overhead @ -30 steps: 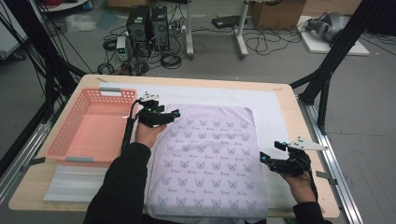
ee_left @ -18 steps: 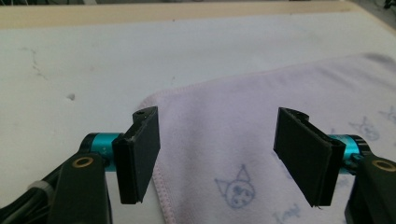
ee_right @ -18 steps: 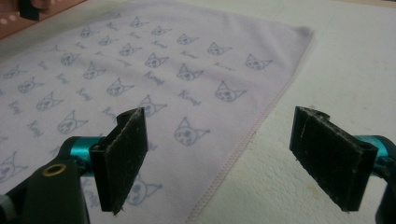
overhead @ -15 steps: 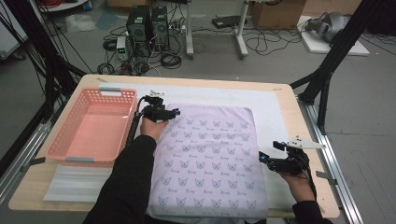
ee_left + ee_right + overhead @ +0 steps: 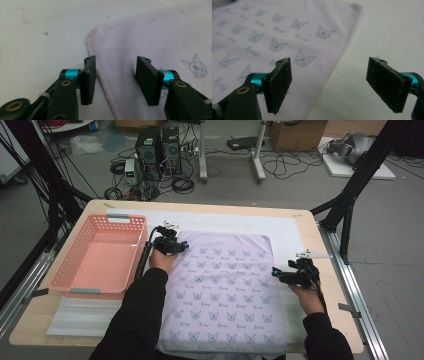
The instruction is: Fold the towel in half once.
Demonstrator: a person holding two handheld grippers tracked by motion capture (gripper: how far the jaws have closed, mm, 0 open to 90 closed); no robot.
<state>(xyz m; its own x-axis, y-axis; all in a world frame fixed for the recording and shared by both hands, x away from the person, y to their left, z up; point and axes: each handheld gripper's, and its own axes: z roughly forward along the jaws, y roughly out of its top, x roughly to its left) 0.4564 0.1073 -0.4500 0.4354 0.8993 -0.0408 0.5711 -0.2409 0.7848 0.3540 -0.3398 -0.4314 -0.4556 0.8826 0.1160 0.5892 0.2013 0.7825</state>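
A lilac towel (image 5: 225,290) printed with small cat faces lies flat on a white mat (image 5: 235,222). My left gripper (image 5: 172,242) sits at the towel's far left corner. In the left gripper view the left gripper (image 5: 117,80) has just been closing; its jaws straddle the towel (image 5: 150,37) hem, one pad over the mat (image 5: 37,37), one over the cloth, with a gap still between them. My right gripper (image 5: 287,276) is at the towel's right edge. In the right gripper view the right gripper (image 5: 332,82) stands open across the towel (image 5: 262,30) hem, low over the mat (image 5: 392,30).
A pink plastic basket (image 5: 100,255) with nothing in it stands on the table's left side, close to my left forearm. The wooden table (image 5: 310,227) shows bare strips along its far and right edges. Black frame posts stand at both sides of the table.
The left gripper has sunk a little onto the towel's far left corner. The right gripper has shifted left, up to the towel's right edge.
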